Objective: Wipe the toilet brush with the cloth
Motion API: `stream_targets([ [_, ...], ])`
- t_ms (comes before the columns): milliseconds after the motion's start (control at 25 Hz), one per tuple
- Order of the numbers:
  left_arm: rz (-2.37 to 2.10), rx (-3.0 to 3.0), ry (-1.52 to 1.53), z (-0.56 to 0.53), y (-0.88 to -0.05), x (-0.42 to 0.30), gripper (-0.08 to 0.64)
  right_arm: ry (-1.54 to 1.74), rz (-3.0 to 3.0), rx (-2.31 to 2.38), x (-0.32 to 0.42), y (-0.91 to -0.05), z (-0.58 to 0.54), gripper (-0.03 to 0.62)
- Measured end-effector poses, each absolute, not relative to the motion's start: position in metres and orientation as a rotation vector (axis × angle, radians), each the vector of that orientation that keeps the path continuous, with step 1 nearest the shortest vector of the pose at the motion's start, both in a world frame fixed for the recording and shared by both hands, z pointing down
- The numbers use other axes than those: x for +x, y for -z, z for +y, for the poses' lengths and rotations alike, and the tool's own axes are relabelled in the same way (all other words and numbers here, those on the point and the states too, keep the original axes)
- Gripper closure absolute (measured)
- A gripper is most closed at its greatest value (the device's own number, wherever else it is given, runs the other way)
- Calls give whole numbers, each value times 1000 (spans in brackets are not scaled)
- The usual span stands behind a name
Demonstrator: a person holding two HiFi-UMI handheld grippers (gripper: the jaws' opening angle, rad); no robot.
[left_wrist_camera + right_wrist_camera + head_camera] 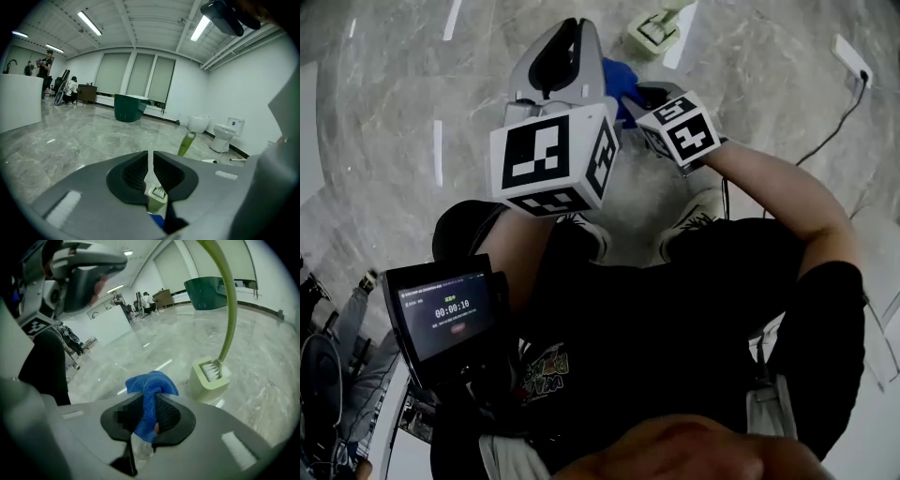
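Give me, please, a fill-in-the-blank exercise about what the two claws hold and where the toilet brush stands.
1. The crumpled microfibre cloth on which the right claw is shut has the colour ___.
2. The left claw grips the curved pale green plastic toilet brush by its thin ___.
3. The brush's white bristles sit in a square pale green ___ on the grey marble-look floor.
Missing words: blue; handle; holder.

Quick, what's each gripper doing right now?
Left gripper: closed on the toilet brush handle.
Right gripper: closed on the blue cloth.
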State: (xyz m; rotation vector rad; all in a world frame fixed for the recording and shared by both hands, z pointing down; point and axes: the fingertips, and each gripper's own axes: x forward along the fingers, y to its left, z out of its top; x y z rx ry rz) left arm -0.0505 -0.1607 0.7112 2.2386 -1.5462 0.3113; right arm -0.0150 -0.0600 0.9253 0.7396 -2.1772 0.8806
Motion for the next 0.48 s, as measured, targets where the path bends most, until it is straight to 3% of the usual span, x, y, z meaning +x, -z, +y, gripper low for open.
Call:
stream_targets([
  [240, -1536, 2246, -336, -158, -714, -49, 523, -920, -1990, 857, 12, -988, -108, 528],
  [480, -1533, 2245, -328, -158, -714, -47, 523, -867, -1947, 971, 48, -991, -139, 528],
])
